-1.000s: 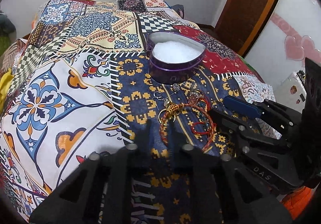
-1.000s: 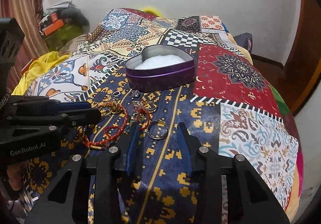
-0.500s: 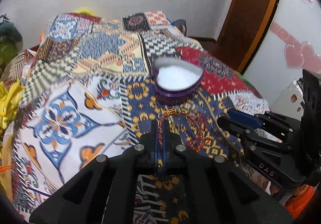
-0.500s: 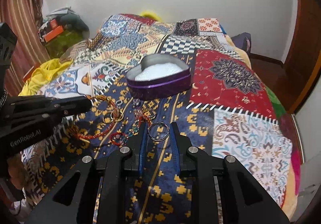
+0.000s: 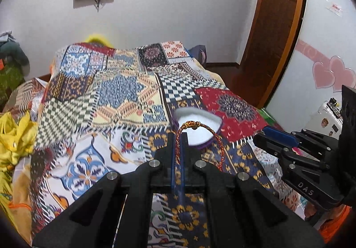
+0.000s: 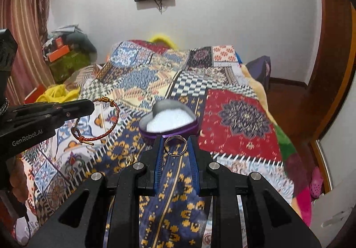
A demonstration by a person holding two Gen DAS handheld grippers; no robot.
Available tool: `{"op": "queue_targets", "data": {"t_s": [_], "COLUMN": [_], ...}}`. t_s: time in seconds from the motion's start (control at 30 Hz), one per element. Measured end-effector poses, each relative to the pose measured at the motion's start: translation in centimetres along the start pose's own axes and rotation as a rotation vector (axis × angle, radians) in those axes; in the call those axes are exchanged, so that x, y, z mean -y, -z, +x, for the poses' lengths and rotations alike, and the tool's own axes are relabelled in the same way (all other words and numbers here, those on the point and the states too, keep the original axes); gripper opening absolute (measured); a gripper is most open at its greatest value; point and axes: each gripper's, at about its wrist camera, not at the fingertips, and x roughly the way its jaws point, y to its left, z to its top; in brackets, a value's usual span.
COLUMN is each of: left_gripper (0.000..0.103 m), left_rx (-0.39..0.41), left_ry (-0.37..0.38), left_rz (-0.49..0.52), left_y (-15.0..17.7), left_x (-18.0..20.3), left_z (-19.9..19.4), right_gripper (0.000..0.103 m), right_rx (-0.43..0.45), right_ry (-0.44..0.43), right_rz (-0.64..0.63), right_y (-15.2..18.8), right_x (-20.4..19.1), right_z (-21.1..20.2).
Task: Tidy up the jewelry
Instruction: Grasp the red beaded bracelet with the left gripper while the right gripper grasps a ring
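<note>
My left hand-held gripper (image 5: 177,137) pinches the red-gold bracelet (image 5: 200,137) by its cord, loop hanging free. My right hand-held gripper (image 6: 175,148) clamps the silver ring (image 6: 175,144) across its width. Both sit clear of the bed (image 6: 240,119) — the heart-shaped box (image 6: 169,122) waits at twelve o'clock, open to receive them.

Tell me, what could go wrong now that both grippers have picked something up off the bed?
The ring is pinched only at its edges by the right gripper, so it might pop out and get lost on the busy quilt. The bracelet dangles from the left gripper and could snag the rim of the heart-shaped box.
</note>
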Motion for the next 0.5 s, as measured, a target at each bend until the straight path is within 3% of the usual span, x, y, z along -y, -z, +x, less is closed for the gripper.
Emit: {"op": "queue_targets", "data": {"t_s": [0.27, 0.5], "left_gripper": [0.002, 0.002], "left_rx": [0.009, -0.033], "left_ry": [-0.007, 0.011], "left_rz": [0.022, 0.016], "left_y": [-1.7, -2.5], "left_x": [-0.3, -0.6], "left_z": [2.1, 5.3], "right_gripper": [0.020, 0.020], "right_rx": [0.052, 0.058], "right_ry": [-0.010, -0.012], "right_rz": [0.000, 0.003], "right_y": [-1.8, -2.7], "right_x": [0.3, 0.5], "right_z": [0.5, 2.3]}}
